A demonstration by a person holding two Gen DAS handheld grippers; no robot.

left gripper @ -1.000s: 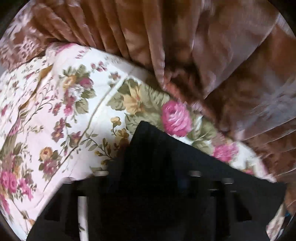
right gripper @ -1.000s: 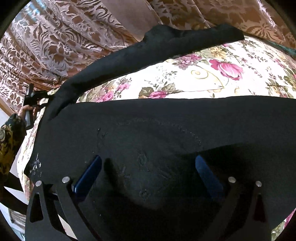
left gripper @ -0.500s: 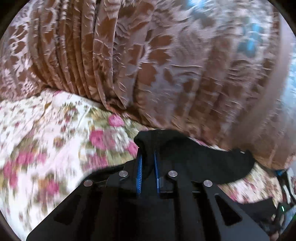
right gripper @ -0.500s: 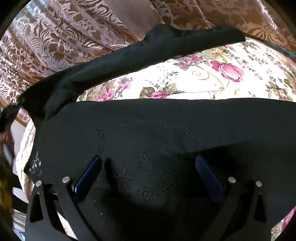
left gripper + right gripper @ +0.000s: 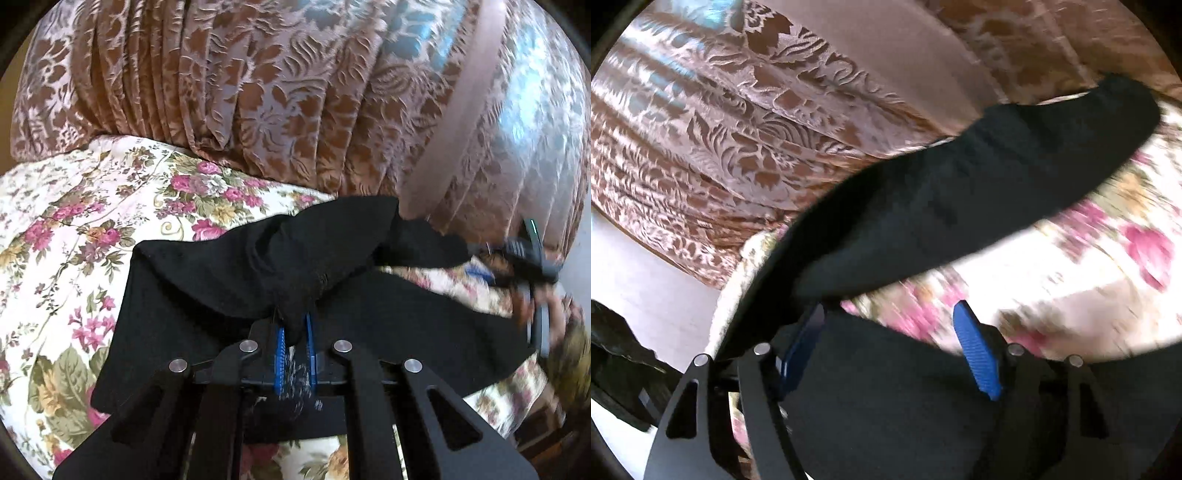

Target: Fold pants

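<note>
The black pants [image 5: 229,280] lie on a floral bedsheet [image 5: 74,229]. My left gripper [image 5: 294,338] is shut on a bunched fold of the pants and holds it lifted above the flat part. In the right wrist view one pant leg [image 5: 979,184] arcs raised over the bed, and the flat part [image 5: 886,398] lies under my right gripper [image 5: 890,336], which is open with blue pads [image 5: 977,354] apart and nothing between them. The right gripper also shows at the right edge of the left wrist view [image 5: 532,266], blurred.
A brown patterned curtain [image 5: 258,92] hangs right behind the bed. The bed's edge [image 5: 735,295] and a pale floor [image 5: 646,288] show at the left in the right wrist view. A dark object [image 5: 617,365] sits at the lower left.
My left gripper closed on the pants and lifted the fold towards the right. My right gripper rose off the flat cloth and swung left; its view is blurred by motion.
</note>
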